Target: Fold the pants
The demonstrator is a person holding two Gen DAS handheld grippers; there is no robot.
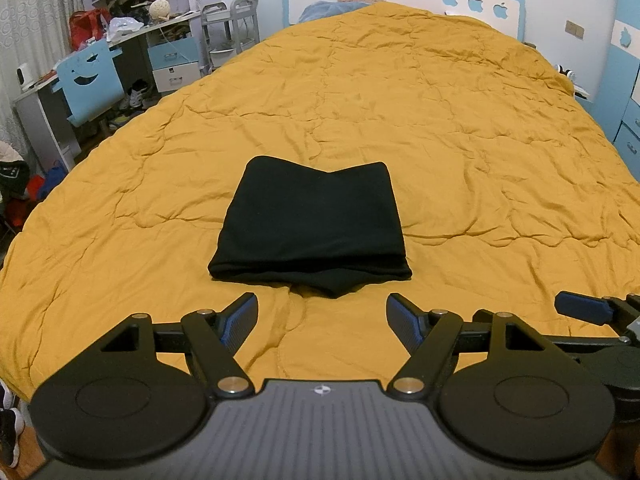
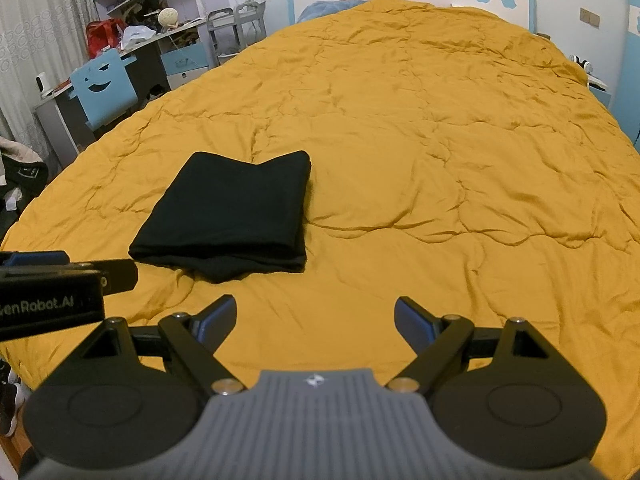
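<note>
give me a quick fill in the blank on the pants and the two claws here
1. The pants lie folded on a quilt coloured ____.
2. The pants are coloured ____.
3. The left claw and the right claw both stand ____, holding nothing.
4. The chair beside the bed is coloured ____.

Missing words: yellow; black; open; blue

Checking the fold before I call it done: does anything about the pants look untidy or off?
Mostly neat. The pants lie folded on the quilt, but a flap of fabric pokes out under the near edge, and the far edge dips unevenly.
</note>
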